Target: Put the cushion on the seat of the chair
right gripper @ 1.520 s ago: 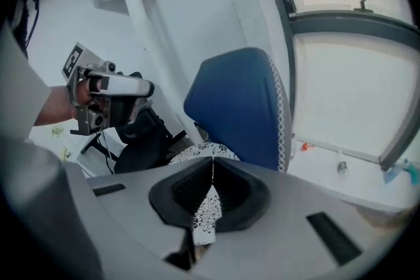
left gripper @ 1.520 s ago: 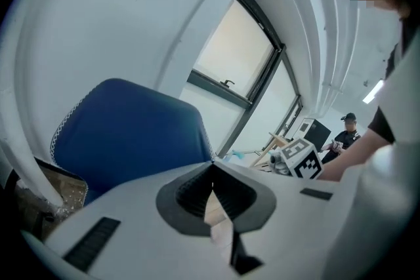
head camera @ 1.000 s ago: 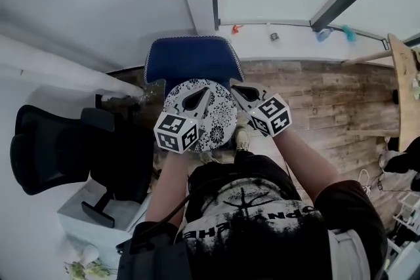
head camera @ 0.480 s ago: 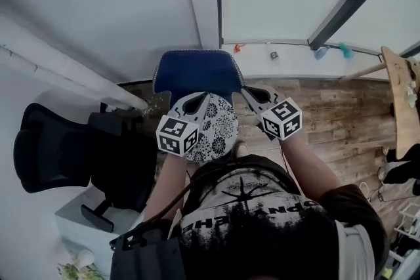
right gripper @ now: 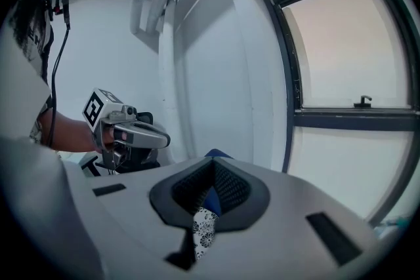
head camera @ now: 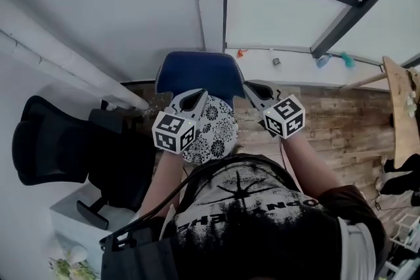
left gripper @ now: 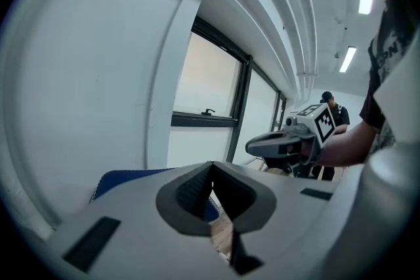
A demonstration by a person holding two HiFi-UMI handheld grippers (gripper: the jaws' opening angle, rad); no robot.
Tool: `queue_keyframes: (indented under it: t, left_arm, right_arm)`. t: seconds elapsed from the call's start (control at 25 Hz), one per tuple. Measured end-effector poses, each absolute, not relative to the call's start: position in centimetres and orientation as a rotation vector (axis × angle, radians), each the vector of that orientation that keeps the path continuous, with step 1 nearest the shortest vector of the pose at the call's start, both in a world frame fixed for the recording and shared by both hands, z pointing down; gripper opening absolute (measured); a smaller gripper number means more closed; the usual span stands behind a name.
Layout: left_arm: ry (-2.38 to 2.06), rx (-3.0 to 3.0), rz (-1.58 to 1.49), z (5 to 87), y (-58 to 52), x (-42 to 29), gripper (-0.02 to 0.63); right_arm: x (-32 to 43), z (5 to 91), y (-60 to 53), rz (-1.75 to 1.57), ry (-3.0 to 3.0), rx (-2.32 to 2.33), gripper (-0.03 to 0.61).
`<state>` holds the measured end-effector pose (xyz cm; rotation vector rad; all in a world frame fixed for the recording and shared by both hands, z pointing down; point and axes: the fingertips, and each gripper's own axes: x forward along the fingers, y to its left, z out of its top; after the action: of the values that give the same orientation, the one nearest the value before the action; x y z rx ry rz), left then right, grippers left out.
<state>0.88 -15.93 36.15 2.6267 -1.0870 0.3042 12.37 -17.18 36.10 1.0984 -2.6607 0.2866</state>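
Note:
The blue chair (head camera: pixel 193 72) stands against the white wall, its seat facing me. A round black-and-white floral cushion (head camera: pixel 213 131) hangs in the air in front of the seat. My right gripper (head camera: pixel 249 86) is shut on the cushion's right edge. In the right gripper view a strip of floral cushion fabric (right gripper: pixel 202 229) sits between the jaws of that gripper (right gripper: pixel 213 164). My left gripper (head camera: pixel 199 95) lies over the cushion's left part. In its own view the left gripper (left gripper: pixel 211 166) has its jaws meeting, with only floor and the blue chair (left gripper: pixel 125 177) behind them.
A black office chair (head camera: pixel 59 147) stands at the left beside a white box (head camera: pixel 72 220). A window runs along the wall behind the blue chair. A wooden board (head camera: pixel 400 108) leans at the right over the plank floor (head camera: pixel 341 115). A person (left gripper: pixel 331 115) stands far off.
Both grippers have risen with the cushion. It has come up off the floor area toward the level of the chair's seat, and it now looks narrower and more tilted.

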Motion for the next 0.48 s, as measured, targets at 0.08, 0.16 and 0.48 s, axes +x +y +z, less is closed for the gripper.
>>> queue_keyframes:
  t: [0.08,0.16,0.48]
  left_arm:
    - [-1.095,2.625,0.296,35.83,-16.08,0.82,0.015]
    - [-1.103,2.626,0.283,35.44,-16.3,0.77,0.015]
    - [-1.106,2.623,0.272,35.12,-16.41,0.96,0.015]
  right_arm:
    - [12.26,36.02,-17.14,0.29,-2.667,1.092,0.018]
    - [12.18,35.88,-17.29,0.291,-2.673,1.091,0.018]
    - [11.95,36.02,-17.23,0.282,-2.666,1.054,0.018]
